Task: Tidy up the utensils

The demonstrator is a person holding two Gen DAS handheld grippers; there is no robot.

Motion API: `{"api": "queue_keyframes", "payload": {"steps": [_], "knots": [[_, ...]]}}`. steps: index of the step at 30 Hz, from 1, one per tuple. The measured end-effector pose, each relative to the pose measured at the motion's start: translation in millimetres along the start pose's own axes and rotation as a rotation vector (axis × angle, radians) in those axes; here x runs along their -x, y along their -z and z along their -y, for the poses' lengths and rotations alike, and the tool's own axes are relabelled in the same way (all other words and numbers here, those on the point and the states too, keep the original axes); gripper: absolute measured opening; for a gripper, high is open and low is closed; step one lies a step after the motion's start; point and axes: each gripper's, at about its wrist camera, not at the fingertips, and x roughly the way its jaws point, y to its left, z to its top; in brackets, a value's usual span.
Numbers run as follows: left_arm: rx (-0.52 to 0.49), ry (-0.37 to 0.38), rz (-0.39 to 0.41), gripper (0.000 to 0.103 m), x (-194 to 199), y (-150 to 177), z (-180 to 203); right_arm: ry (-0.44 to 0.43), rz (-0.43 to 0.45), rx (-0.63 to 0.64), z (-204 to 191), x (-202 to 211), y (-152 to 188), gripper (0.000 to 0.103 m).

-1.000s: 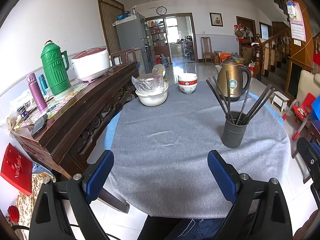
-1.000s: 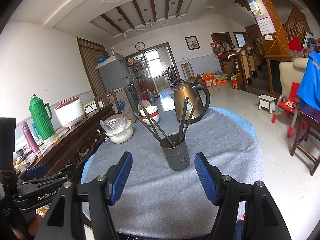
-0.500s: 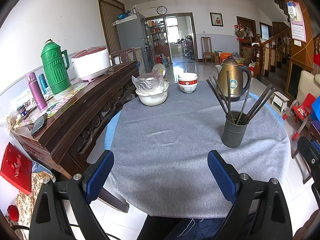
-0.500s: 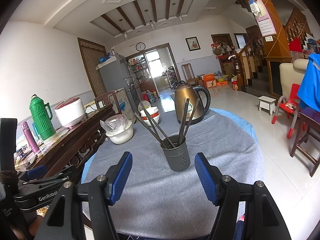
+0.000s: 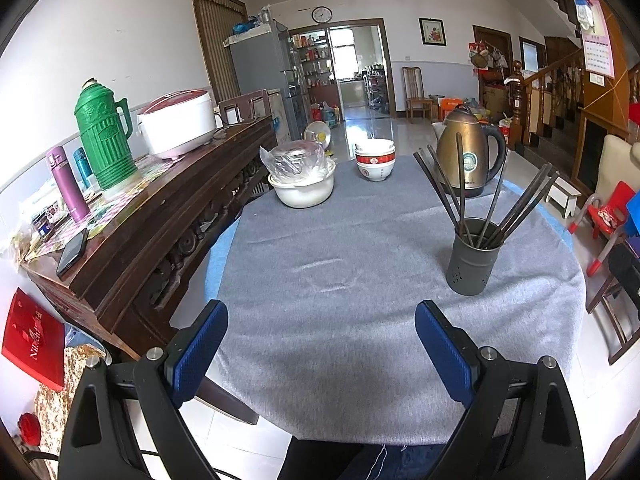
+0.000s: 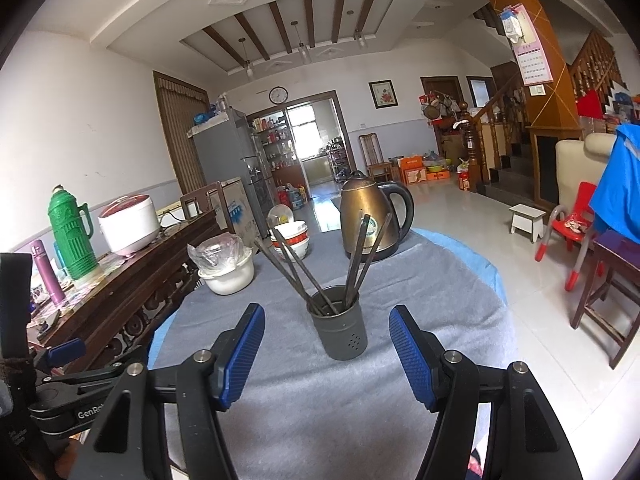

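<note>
A dark grey perforated utensil holder (image 5: 473, 258) stands upright on the round table's grey cloth (image 5: 340, 280) at the right; it also shows in the right wrist view (image 6: 339, 326). Several dark chopsticks (image 5: 460, 192) stand fanned out in it, also seen in the right wrist view (image 6: 320, 268). My left gripper (image 5: 320, 344) is open and empty near the table's front edge, left of the holder. My right gripper (image 6: 326, 354) is open and empty, just in front of the holder.
A bronze kettle (image 5: 466, 156) stands behind the holder. A stack of red-and-white bowls (image 5: 375, 160) and a white bowl with a plastic-wrapped item (image 5: 302, 178) sit at the far side. A wooden sideboard (image 5: 160, 208) with a green thermos (image 5: 105, 136) borders the table's left.
</note>
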Motion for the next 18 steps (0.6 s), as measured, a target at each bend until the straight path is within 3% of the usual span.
{"api": "queue_keyframes", "payload": {"steps": [18], "knots": [[0.029, 0.025, -0.039, 0.095, -38.4, -41.9, 0.6, 0.045, -0.059, 0.042, 2.2, -47.5, -29.5, 0.069]]}}
